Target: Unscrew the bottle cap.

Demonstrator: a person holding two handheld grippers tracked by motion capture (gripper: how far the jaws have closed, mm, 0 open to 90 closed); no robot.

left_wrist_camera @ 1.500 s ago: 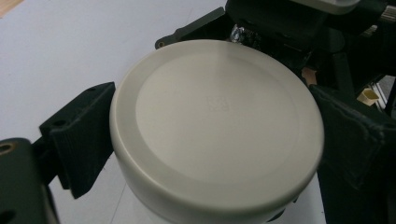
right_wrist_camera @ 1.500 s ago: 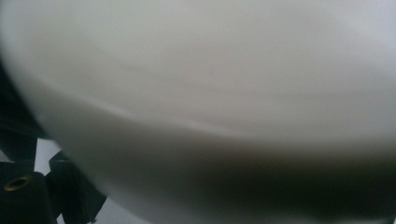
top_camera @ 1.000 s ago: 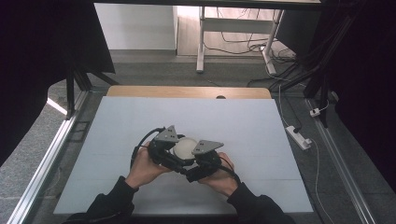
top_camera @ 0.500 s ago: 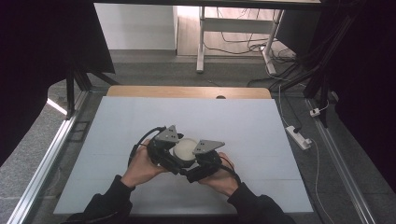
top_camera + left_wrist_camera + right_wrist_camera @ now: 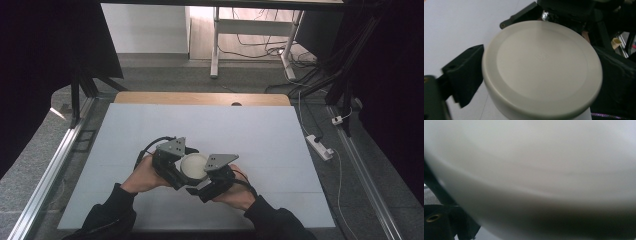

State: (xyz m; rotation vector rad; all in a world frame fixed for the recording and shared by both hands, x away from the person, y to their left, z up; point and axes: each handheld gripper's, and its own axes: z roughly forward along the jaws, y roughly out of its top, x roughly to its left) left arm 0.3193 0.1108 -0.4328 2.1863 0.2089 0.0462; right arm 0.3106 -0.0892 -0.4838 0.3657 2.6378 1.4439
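A round off-white container (image 5: pixel 194 166) with a flat beige lid (image 5: pixel 541 67) is held between both grippers over the near middle of the white table (image 5: pixel 250 130). My left gripper (image 5: pixel 180 172) comes at it from the left. In the left gripper view its jaws stand against the lid's rim, one black fingertip (image 5: pixel 465 75) touching the left side, so it is shut on the container. My right gripper (image 5: pixel 204 181) meets it from the right. The container's blurred white wall (image 5: pixel 536 170) lies very close in the right gripper view, with one black finger (image 5: pixel 441 220) at the lower left.
A wooden strip (image 5: pixel 200 98) runs along the table's far edge. Metal rails (image 5: pixel 55 165) flank both sides. A white power strip (image 5: pixel 318 146) lies on the floor to the right, and a desk frame with cables (image 5: pixel 250 35) stands beyond the table.
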